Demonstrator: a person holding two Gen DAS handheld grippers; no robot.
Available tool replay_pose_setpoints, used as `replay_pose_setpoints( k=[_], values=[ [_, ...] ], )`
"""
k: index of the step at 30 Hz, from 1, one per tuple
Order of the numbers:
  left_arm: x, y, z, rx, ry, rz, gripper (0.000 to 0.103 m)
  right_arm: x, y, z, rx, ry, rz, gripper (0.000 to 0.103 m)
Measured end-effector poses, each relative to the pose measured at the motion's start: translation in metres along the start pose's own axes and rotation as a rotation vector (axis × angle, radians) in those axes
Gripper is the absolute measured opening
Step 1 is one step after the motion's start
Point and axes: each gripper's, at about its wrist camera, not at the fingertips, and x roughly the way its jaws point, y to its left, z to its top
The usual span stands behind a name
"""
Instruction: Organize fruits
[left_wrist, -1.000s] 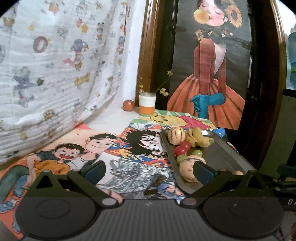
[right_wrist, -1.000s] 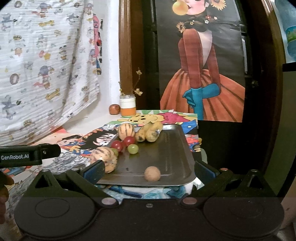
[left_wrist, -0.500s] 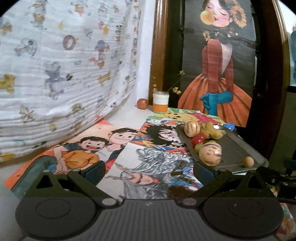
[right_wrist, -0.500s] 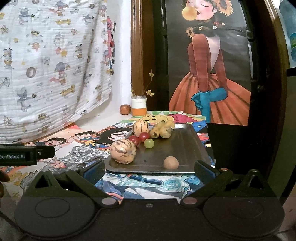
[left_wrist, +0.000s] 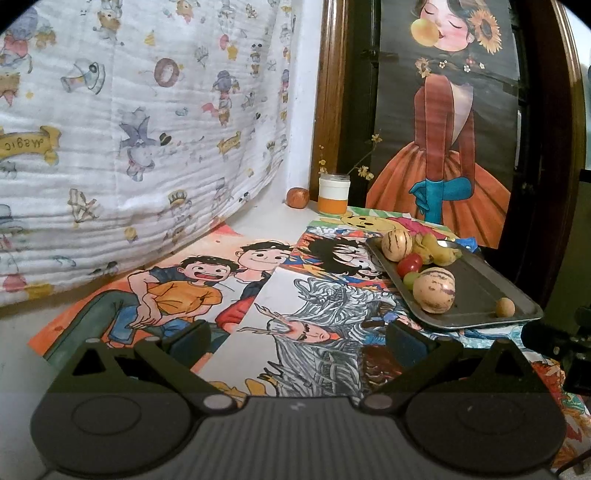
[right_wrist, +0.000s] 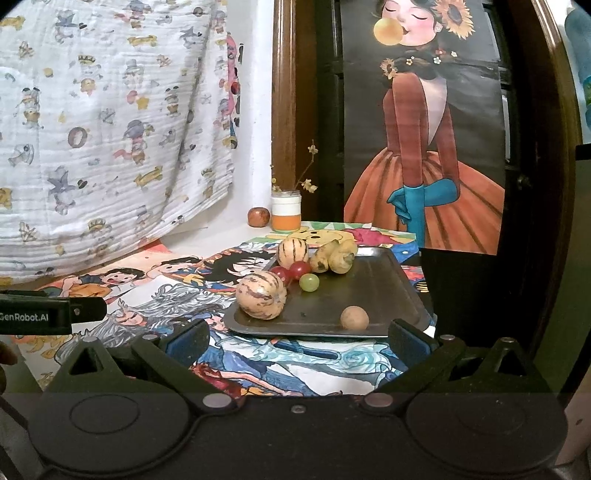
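A dark metal tray (right_wrist: 373, 295) (left_wrist: 476, 291) lies on cartoon posters. It holds a large striped melon (right_wrist: 260, 294) (left_wrist: 433, 294), a smaller striped melon (right_wrist: 292, 252) (left_wrist: 396, 244), small bananas (right_wrist: 334, 256) (left_wrist: 437, 251), red tomatoes (right_wrist: 295, 269) (left_wrist: 409, 263), a green grape (right_wrist: 308, 282) (left_wrist: 410, 278) and a small brown round fruit (right_wrist: 354, 318) (left_wrist: 505, 307). My left gripper (left_wrist: 295, 338) is open and empty over the posters, left of the tray. My right gripper (right_wrist: 297, 341) is open and empty, just before the tray's near edge.
A white-and-orange jar (right_wrist: 285, 212) with twigs and a brown apple (right_wrist: 258, 216) stand at the back by the wooden door frame. A patterned cloth (left_wrist: 129, 129) hangs on the left. A painted girl poster (right_wrist: 424, 147) stands behind the tray. The left gripper's body (right_wrist: 48, 312) shows at the right wrist view's left edge.
Both grippers have drawn back from the tray, which now looks smaller and farther. The left gripper has also shifted left. Both stay open and empty.
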Motion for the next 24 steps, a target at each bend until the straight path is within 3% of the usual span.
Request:
replay_pose_setpoints(
  k=[24],
  values=[
    [0.0022,0.0018,-0.0023,-0.011,0.014,0.008,0.103,0.0027,-0.0003,-0.0032,0.003,0.023,0.008,0.102]
  ],
)
